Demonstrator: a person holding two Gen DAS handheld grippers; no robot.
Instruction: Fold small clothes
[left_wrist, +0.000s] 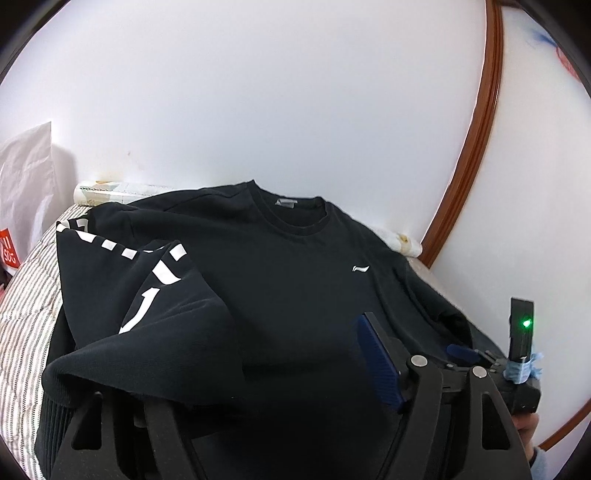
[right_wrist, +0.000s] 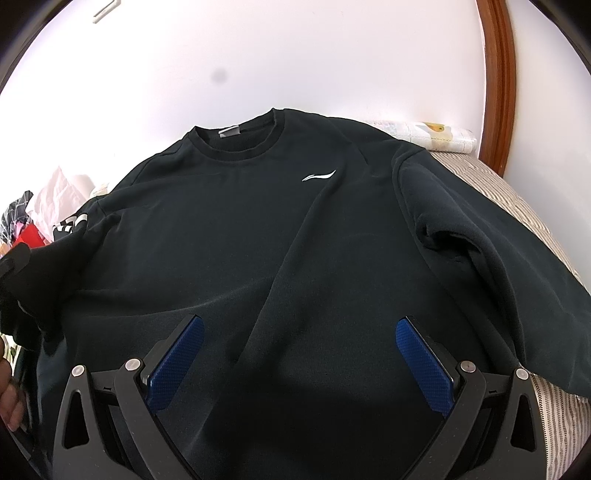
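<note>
A black sweatshirt (right_wrist: 258, 229) with a small white chest logo lies face up on a striped bed, collar toward the wall. In the left wrist view the sweatshirt (left_wrist: 295, 280) has its left sleeve (left_wrist: 155, 295), with white print, lifted and draped over my left gripper (left_wrist: 266, 369). Only the right blue pad (left_wrist: 380, 362) shows; the left finger is hidden under cloth, so its state is unclear. My right gripper (right_wrist: 299, 347) is open, low over the sweatshirt's lower body, holding nothing. The right sleeve (right_wrist: 480, 236) lies bent on the bed.
A striped bedcover (left_wrist: 26, 295) lies under the garment. A white wall stands behind, with a brown wooden frame (right_wrist: 498, 92) at the right. A rolled patterned cloth (right_wrist: 439, 136) lies along the wall. A white bag and clutter (right_wrist: 44, 206) sit at the left.
</note>
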